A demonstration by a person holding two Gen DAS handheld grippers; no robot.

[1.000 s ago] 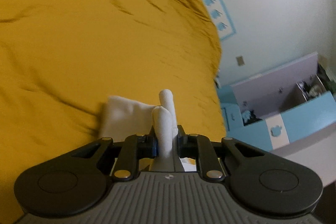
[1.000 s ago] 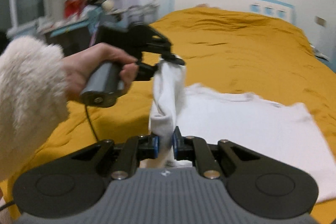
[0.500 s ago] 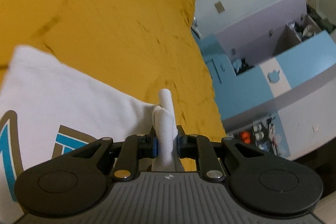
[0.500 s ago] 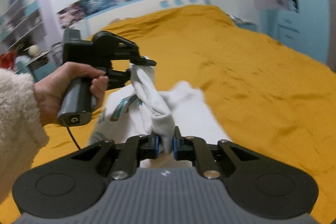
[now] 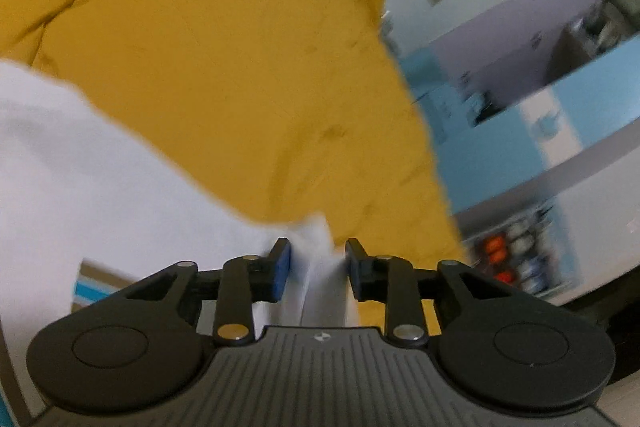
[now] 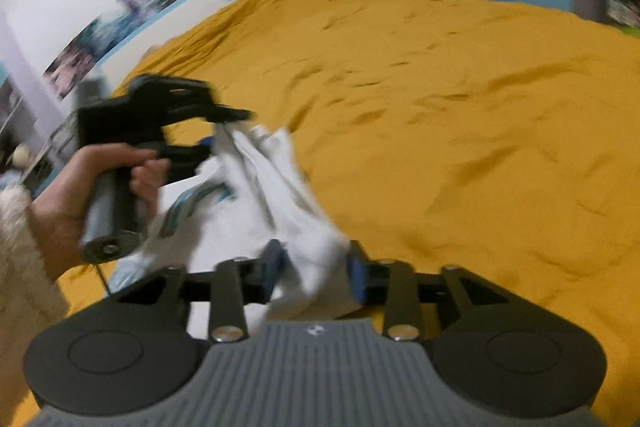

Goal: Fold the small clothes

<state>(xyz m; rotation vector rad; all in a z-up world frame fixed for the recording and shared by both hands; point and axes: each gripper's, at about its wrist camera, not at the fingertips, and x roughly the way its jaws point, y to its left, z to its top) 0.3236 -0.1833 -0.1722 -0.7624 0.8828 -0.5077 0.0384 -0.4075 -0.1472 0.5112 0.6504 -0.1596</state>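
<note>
In the left wrist view, the left gripper (image 5: 316,263) points down over a bed covered by a mustard-yellow bedspread (image 5: 224,67). Its jaws are opening: a gap shows between each blue pad and the bunched edge of the white T-shirt (image 5: 100,195) that stands between the fingers (image 5: 280,269), so the cloth is released, not pinched. The rest of the shirt spreads to the left across the bedspread, with a strip of brown and blue print at the lower left. Beyond the bed's edge, on the right, stands a blue and white cabinet (image 5: 540,131), blurred. In the right wrist view, the right gripper (image 6: 314,267) is also opening its jaws; a white fold of the T-shirt (image 6: 280,195) sits between the fingers (image 6: 358,277), loose, with the pads drawn clear of it. The shirt runs as a raised ridge from here up to the left gripper (image 6: 224,131), which a hand (image 6: 100,183) with a fluffy cream sleeve (image 6: 20,267) holds by its handle just beside the cloth. The shirt's printed part lies flat under that hand on the bedspread (image 6: 460,107).
</note>
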